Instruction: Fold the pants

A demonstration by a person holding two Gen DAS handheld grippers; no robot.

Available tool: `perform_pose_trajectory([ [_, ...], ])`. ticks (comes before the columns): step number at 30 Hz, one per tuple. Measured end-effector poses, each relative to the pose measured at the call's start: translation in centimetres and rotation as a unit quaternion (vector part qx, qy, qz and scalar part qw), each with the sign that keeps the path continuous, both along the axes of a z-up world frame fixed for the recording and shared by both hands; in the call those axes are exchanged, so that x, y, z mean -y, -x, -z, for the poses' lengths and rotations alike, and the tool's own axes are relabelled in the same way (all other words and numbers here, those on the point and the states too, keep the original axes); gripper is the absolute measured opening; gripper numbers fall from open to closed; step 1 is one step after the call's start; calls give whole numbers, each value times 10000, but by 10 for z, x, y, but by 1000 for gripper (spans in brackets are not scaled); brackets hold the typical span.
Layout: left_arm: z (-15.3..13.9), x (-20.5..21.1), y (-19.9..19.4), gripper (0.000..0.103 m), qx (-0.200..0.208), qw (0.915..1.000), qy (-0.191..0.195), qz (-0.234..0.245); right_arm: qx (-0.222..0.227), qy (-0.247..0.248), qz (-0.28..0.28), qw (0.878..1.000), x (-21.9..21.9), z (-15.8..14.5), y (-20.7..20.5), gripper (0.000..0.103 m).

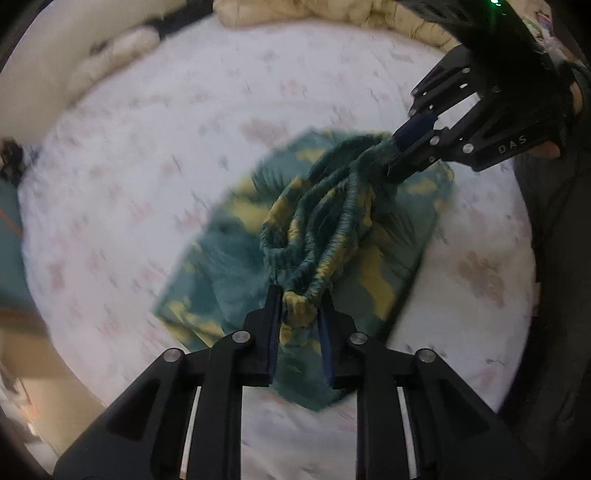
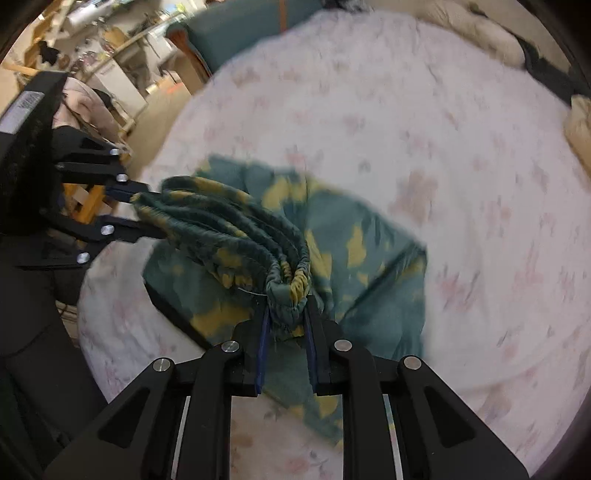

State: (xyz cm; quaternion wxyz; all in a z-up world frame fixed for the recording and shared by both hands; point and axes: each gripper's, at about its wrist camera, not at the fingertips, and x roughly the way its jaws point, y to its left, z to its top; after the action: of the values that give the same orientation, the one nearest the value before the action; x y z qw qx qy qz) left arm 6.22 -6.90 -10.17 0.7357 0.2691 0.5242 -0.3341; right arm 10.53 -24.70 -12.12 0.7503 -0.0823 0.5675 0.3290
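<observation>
Two hand-held grippers clamp one pair of pants (image 1: 229,258) by its bunched waistband (image 2: 236,236): left hand-held gripper (image 1: 301,306) near, right hand-held gripper (image 2: 288,314) far right; legs trail on one bed (image 1: 147,147).

One pair of pants (image 1: 325,229) is counted, teal with yellow patches. Two tongs are counted: the left tongs (image 1: 299,310) and the right tongs (image 2: 288,314). One bed (image 1: 147,147) and one beige quilt (image 1: 332,14) are recorded.
</observation>
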Motion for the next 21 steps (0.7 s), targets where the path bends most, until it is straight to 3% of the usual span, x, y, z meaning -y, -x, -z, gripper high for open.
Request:
perform_pose_trajectory([
  [3, 12, -2, 7, 28, -226, 9992, -299, -116, -401, 148, -9, 9991, 0, 12, 5, 30],
  [5, 6, -7, 12, 29, -402, 9989, -222, -125, -511, 226, 64, 9984, 2, 8, 10, 41],
  [7, -9, -14, 16, 29, -565, 9981, 151, -185, -519, 14, 126, 9986, 10, -3, 16, 51],
  [8, -25, -19, 17, 31, -609, 9965, 524, -247, -458, -162, 209, 9986, 17, -13, 19, 54],
  [10, -48, -28, 15, 42, -477, 9912, 1123, -520, -321, -613, 464, 9965, 32, -28, 23, 54],
  [11, -61, -37, 8, 53, -322, 9835, 1545, -886, -214, -873, 705, 9934, 39, -35, 21, 54],
  [12, -65, -41, 1, 60, -233, 9778, 1729, -1158, -112, -1006, 900, 9908, 44, -39, 16, 54],
  [13, -64, -48, -10, 60, -112, 9657, 1906, -1761, 46, -1066, 1148, 9876, 46, -41, 10, 54],
  [14, -54, -50, -19, 59, -145, 9568, 1850, -2237, 115, -1048, 1282, 9861, 45, -40, 5, 53],
  [15, -43, -49, -24, 57, -234, 9533, 1711, -2476, 85, -1042, 1371, 9850, 42, -36, 0, 51],
  [16, -22, -43, -28, 54, -375, 9493, 1410, -2783, -45, -1045, 1418, 9844, 37, -28, -6, 42],
  [17, -4, -35, -28, 44, -535, 9500, 1218, -2824, -258, -990, 1388, 9850, 27, -14, -11, 35],
  [18, 8, -28, -28, 42, -659, 9532, 1036, -2764, -386, -867, 1312, 9868, 18, -3, -13, 34],
  [20, 40, -8, -18, 42, -866, 9647, 264, -2471, -584, -312, 1018, 9926, -2, 25, -10, 34],
  [21, 48, -4, -13, 46, -938, 9668, 100, -2375, -769, -83, 932, 9926, -6, 38, -5, 34],
])
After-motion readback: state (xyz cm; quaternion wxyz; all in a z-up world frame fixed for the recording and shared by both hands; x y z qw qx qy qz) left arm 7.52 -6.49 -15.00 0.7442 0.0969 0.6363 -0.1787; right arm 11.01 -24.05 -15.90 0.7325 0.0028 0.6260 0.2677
